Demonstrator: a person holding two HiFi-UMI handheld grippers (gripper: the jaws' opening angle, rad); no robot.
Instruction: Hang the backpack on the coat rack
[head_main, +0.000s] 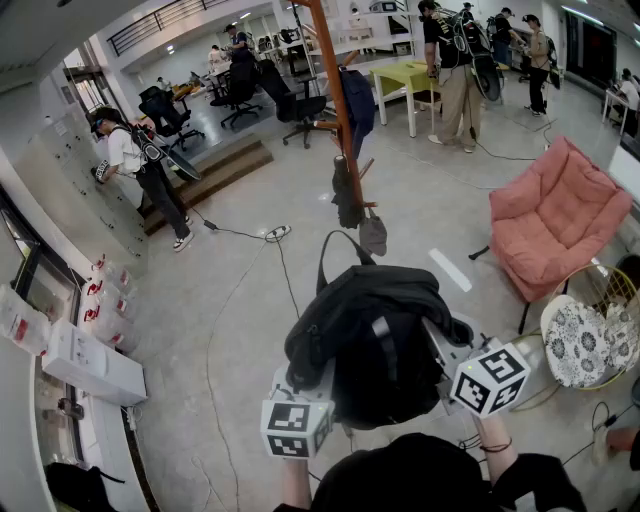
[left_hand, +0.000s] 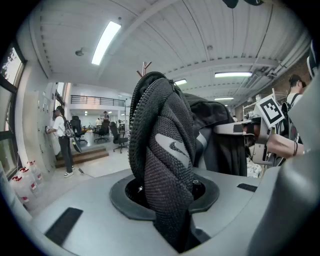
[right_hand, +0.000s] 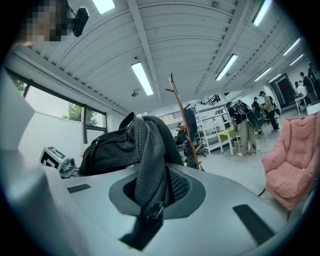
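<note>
A black backpack (head_main: 370, 340) hangs in the air between my two grippers, its top loop pointing toward the coat rack. My left gripper (head_main: 310, 388) is shut on a padded mesh shoulder strap (left_hand: 167, 150) of the backpack, which fills the gap between its jaws. My right gripper (head_main: 442, 348) is shut on another mesh strap (right_hand: 147, 160), with the bag's body (right_hand: 107, 147) at its left. The wooden coat rack (head_main: 335, 90) stands ahead across the floor, its pole slanting up, and its top shows in both gripper views (left_hand: 144, 67) (right_hand: 181, 117).
The rack carries a dark blue garment (head_main: 357, 100), a black item (head_main: 348, 195) and a small grey bag (head_main: 373, 235). A pink chair (head_main: 555, 215) and a floral-cushioned chair (head_main: 580, 340) stand right. A cable (head_main: 275, 240) crosses the floor. White boxes (head_main: 90, 365) line the left wall. People stand at the back.
</note>
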